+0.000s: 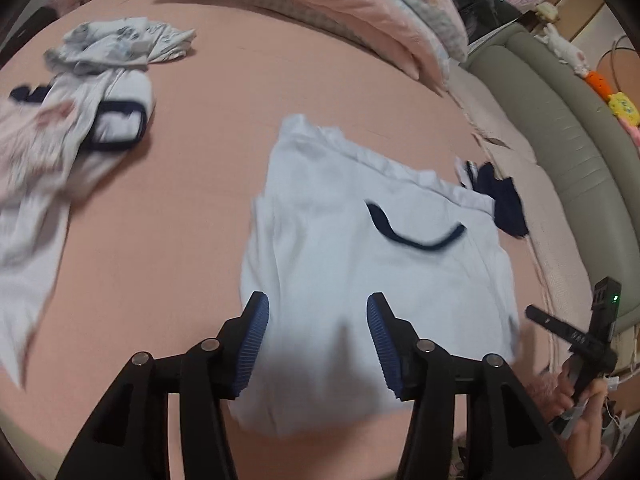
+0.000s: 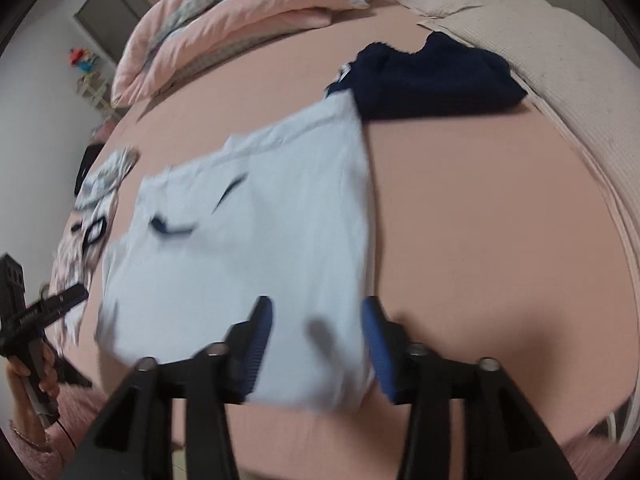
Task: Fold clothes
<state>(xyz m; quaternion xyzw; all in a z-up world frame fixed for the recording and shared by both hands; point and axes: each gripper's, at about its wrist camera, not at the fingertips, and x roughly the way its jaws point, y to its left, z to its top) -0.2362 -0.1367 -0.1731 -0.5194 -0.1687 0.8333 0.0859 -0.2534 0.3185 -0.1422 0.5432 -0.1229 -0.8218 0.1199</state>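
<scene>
I see a pale blue shirt (image 1: 360,264) lying flat on the pink bed sheet (image 1: 180,208), folded into a soft, smooth block with a thin dark blue trim curving across its top. The cloth looks light and a bit wrinkly at the far edge. My left gripper (image 1: 318,344) hangs over the near edge of the shirt with its two black arms spread apart, and the ribbed blue pads (image 1: 254,344) are not pinching anything. My right gripper (image 2: 316,344) is spread apart too, above the near right corner of the same shirt (image 2: 248,248), with nothing squeezed between its pads. In the right view the picture is blurry. A dark blue, fuzzy-looking garment (image 2: 432,80) sits bunched up just past the far corner of the shirt, touching it. On the left side of the bed there is a messy heap of clothes (image 1: 80,112), white and pale with small prints and dark trim, all crumpled. A puffy pink quilt (image 1: 320,4) is rolled up at the far end of the bed. A padded grey-green headboard (image 1: 560,132) curves along the right side, with small plush toys (image 1: 600,84) on top of it.
</scene>
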